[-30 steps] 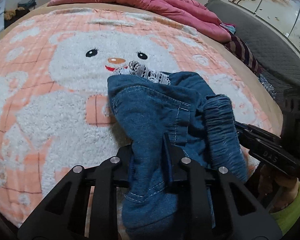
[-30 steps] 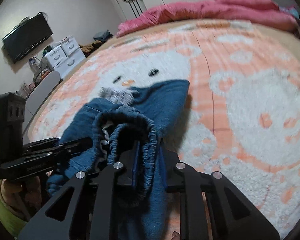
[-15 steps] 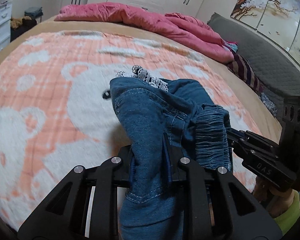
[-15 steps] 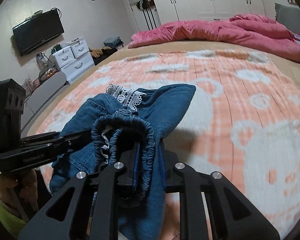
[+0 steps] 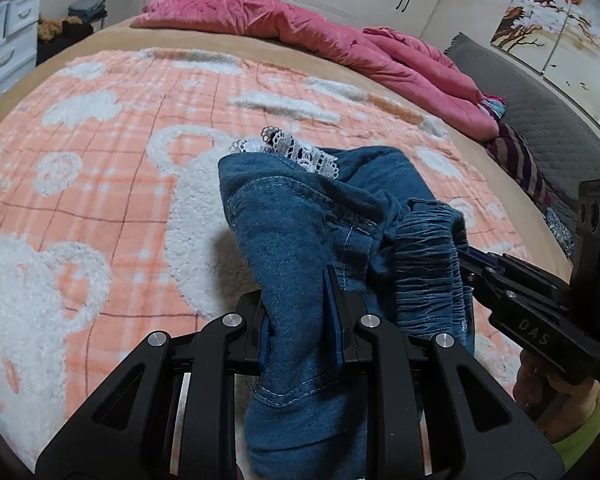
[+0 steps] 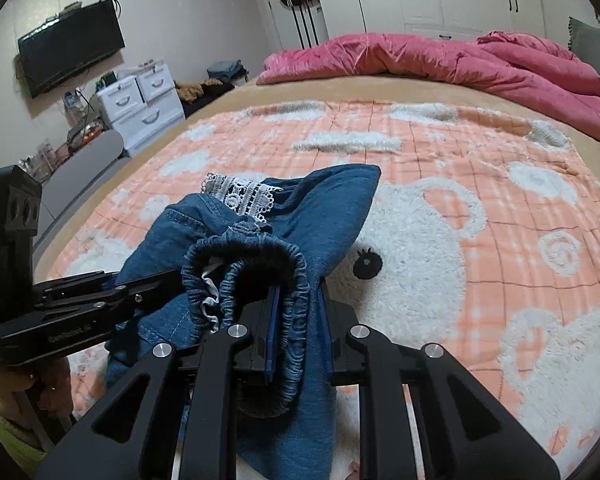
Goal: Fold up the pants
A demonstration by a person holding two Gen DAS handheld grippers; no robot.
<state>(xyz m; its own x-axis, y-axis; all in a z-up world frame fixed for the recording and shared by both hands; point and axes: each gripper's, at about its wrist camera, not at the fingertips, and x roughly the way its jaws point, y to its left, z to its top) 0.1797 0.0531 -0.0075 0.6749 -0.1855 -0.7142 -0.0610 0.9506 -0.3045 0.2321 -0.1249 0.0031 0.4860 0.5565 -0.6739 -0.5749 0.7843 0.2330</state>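
The pants (image 5: 300, 248) hung bunched between my two sets of fingers, lifted clear above the orange bear blanket (image 5: 100, 184) on the bed, with only their shadow on the fleece beneath. My left gripper (image 5: 300, 320) was clamped on a fold of plain denim near a stitched hem, and my right gripper (image 6: 296, 320) was clamped on the gathered elastic waistband (image 6: 260, 256). In the left view the right gripper (image 5: 480, 272) came in from the side, biting the ruched band just beside my own grip, so the two holds sat close together. A strip of white lace trim (image 6: 244, 194) stuck up at the far edge of the bundle.

I judged the cloth soft and limp, light enough to carry easily, with no stiffness to keep any shape; it sagged wherever it was not held. The denim looked matte and grippy, not slippery, and nothing about it seemed fragile except perhaps the lace. The elastic waistband was the thickest, surest place to take hold, while the thin single layer on the left could slide out under a tug. With both grips so near each other the legs stayed crumpled, so I reckoned the holds needed to be spread along the waistband before laying it flat on the blanket
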